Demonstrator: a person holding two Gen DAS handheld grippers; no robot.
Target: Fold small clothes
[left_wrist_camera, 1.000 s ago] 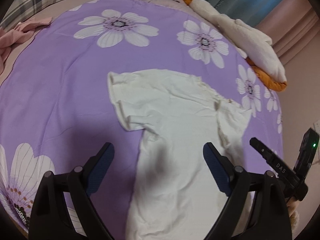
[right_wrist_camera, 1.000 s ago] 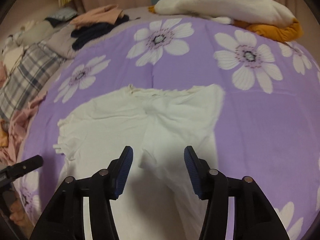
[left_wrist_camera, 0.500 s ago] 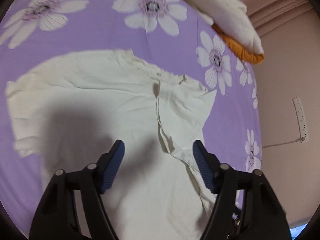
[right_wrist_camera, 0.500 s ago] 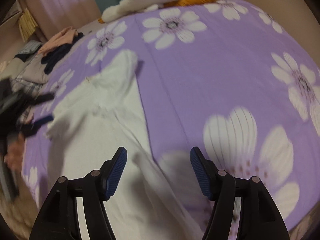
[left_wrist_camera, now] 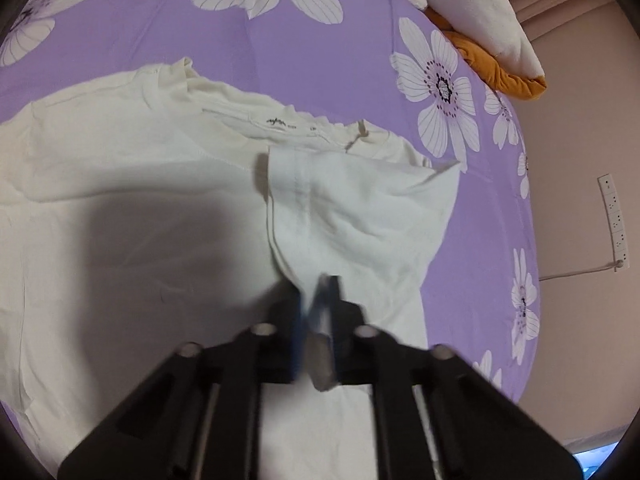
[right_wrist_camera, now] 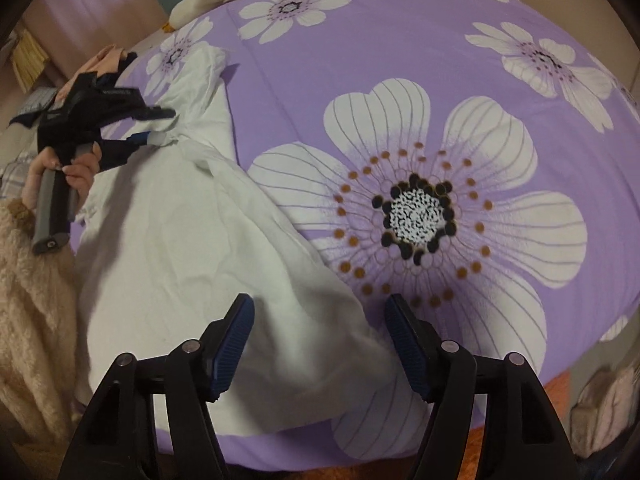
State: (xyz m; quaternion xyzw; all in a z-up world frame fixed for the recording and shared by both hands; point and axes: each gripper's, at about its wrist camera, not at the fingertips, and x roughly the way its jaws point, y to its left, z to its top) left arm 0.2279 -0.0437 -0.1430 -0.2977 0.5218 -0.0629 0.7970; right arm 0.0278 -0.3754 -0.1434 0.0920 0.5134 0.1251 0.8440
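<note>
Slippage is my main risk: left gripper is clamped on only a thin pinch of the white T-shirt lying flat on the purple bedspread, while right gripper hangs wide over its hem.

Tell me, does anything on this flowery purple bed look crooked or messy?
Only mildly. The cream cotton T-shirt lies rumpled, its sleeve pulled inward by the shut left gripper, and its hem corner is bunched between the open right gripper's fingers. Nothing looks torn or spilled on the purple flowered bedspread.
</note>
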